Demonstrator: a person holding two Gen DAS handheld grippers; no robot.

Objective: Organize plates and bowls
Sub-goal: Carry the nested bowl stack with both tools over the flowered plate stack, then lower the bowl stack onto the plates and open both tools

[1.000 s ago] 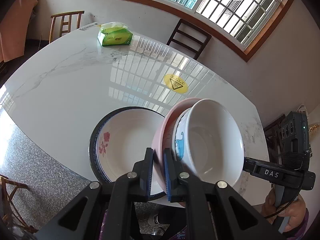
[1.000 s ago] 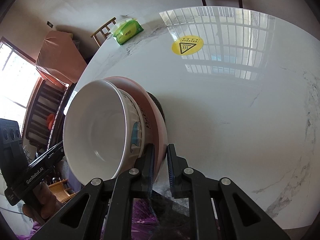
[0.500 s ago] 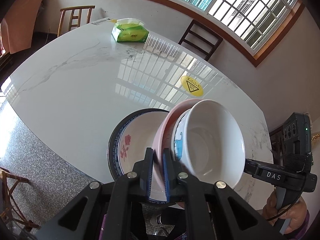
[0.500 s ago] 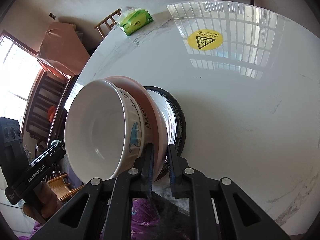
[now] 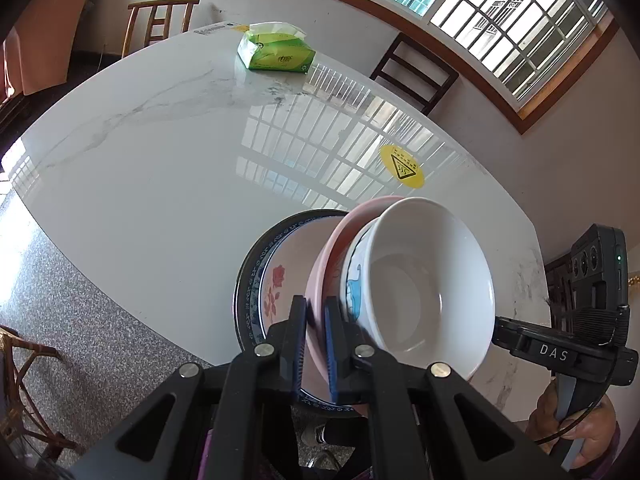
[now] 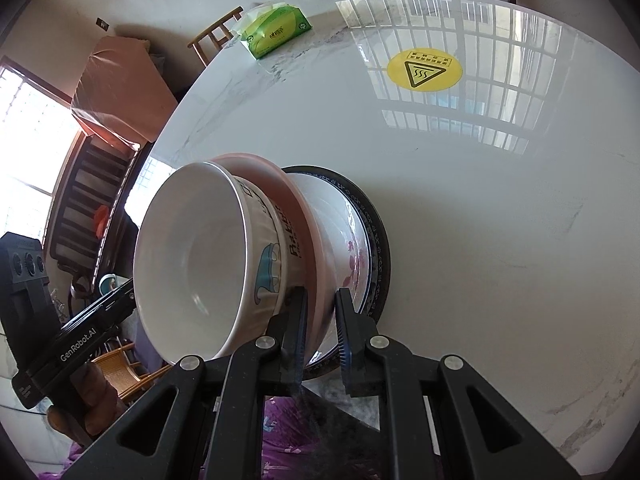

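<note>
Both grippers are clenched on the same pink plate (image 5: 326, 256), one on each side of its rim, with a white bowl (image 5: 424, 280) riding in it. In the left wrist view the left gripper (image 5: 315, 340) pinches the plate's near edge; its fingers (image 5: 297, 332) sit tight against the pink rim. In the right wrist view the right gripper (image 6: 322, 332) has the opposite edge between its fingers (image 6: 345, 332), clamped just as firmly.

Directly beyond the fingers, towards twelve o'clock, a blue-rimmed plate (image 5: 256, 268) with a red flower lies flat on the white worktop (image 5: 160, 168), close to its near edge. The pink plate hangs over it, seemingly not yet seated, though contact is hard to judge.

So the step looks like setting this pair down onto the blue-rimmed plate. Keep both hands level with each other, or the bowl slides. Centre the pink plate over the lower one before lowering, and let go both sides together only once it rests.

Farther out, at about one o'clock, a yellow warning sticker (image 5: 404, 166); far at eleven, a green tissue pack (image 5: 276, 50), well clear.
</note>
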